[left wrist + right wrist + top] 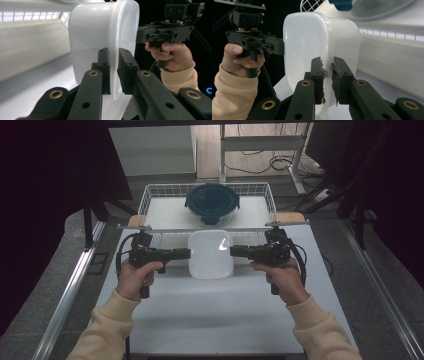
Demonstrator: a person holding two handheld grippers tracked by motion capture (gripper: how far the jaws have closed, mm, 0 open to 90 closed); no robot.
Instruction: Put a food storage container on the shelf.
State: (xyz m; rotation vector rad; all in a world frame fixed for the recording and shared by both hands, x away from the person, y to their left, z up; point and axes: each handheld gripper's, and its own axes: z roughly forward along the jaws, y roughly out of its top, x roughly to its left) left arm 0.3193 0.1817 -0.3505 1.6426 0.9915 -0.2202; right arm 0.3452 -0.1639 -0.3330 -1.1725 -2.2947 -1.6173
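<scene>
**White container gripped from both sides, basket just beyond**

While each hand pinches an opposite edge, the left gripper [186, 253] and right gripper [234, 251] both clamp narrowly on the rim of the white container [211, 254], which hangs between them above the table [215, 315]. Neither hand is nearer; the tongs point inward along one line. Just beyond lies the wire basket [150, 195], holding a dark-lidded round container [212, 202].

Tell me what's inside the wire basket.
In the wire basket sits a round container with a dark blue lid. The lid hides its contents.
</scene>
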